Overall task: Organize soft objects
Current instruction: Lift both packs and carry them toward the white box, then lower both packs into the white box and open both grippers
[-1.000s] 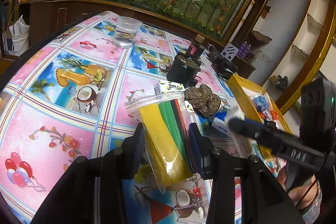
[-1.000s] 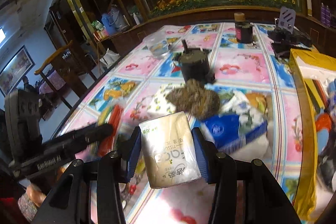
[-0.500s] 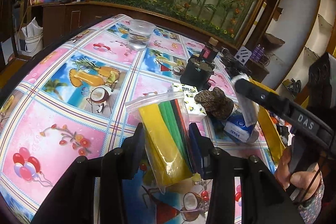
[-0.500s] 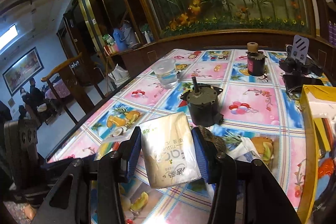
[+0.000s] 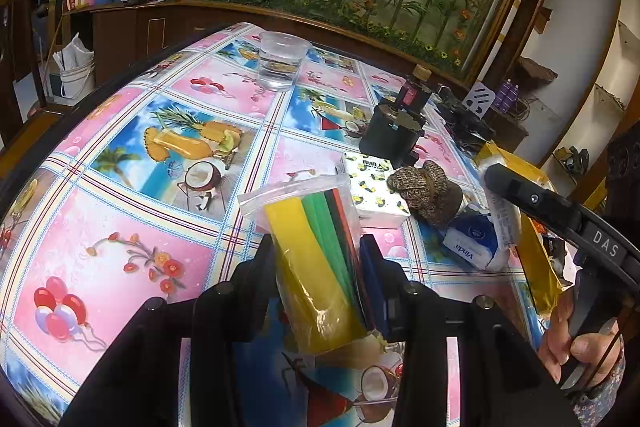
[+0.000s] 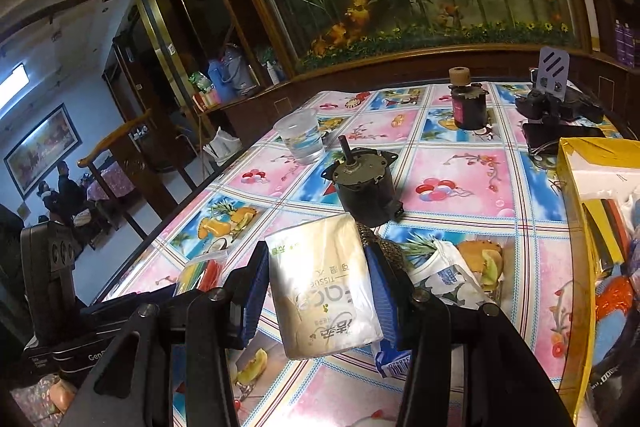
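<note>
both wrist views look forward, close over the table (image 5: pixel 120 163), sharing the motor (image 6: pixel 366 187).

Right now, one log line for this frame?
left hand-held gripper: shut on bag | right hand-held gripper: shut on tissue pack | both above table | box at right

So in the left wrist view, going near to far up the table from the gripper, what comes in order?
left gripper clamping the bag of coloured bands → lemon-print tissue pack → black motor → clear water cup.
</note>
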### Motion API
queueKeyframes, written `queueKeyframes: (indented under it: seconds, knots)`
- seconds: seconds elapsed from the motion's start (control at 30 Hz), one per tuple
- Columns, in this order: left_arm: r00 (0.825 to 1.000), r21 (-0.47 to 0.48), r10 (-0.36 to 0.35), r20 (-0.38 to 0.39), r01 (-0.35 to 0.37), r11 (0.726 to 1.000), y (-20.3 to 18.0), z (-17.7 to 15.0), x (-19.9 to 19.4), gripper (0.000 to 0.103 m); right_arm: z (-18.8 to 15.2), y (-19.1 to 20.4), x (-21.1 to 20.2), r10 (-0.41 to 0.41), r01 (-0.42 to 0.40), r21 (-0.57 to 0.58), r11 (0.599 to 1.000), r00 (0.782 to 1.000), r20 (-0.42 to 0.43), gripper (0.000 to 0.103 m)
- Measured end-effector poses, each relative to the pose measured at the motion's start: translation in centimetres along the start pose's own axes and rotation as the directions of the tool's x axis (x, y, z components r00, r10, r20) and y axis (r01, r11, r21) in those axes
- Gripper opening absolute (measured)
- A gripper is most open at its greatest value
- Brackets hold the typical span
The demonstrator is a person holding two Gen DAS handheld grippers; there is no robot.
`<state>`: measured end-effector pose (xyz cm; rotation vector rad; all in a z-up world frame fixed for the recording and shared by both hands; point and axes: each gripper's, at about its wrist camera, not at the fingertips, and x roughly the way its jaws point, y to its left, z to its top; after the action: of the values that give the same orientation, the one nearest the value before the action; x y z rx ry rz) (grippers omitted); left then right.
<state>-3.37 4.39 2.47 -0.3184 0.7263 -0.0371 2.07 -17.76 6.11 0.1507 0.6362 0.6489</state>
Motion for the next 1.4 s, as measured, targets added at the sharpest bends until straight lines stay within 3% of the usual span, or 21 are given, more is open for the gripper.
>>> queueKeyframes:
  seconds: [0.5, 1.03, 1.4]
  knots:
    - [1.0, -0.001, -0.003, 0.001, 0.003, 1.0, 0.1, 0.0, 0.0, 0.04, -0.1, -2.2, -2.5, -0.035, 0.032, 0.055, 0.998, 0.998, 0.048, 0.052]
    - [0.999, 0.015, -0.031, 0.035, 0.031, 0.999, -0.2, -0.1, -0.9, 0.041, -0.4, -6.3, -6.9, -0.13, 0.109, 0.16, 0.981, 0.983, 0.129, 0.051]
    - [0.999, 0.035, -0.037, 0.04, 0.036, 0.999, -0.8, -0.2, -1.1, 0.041, -2.9, -9.2, -13.1, -0.2, 0.159, 0.229, 0.96, 0.966, 0.166, 0.051]
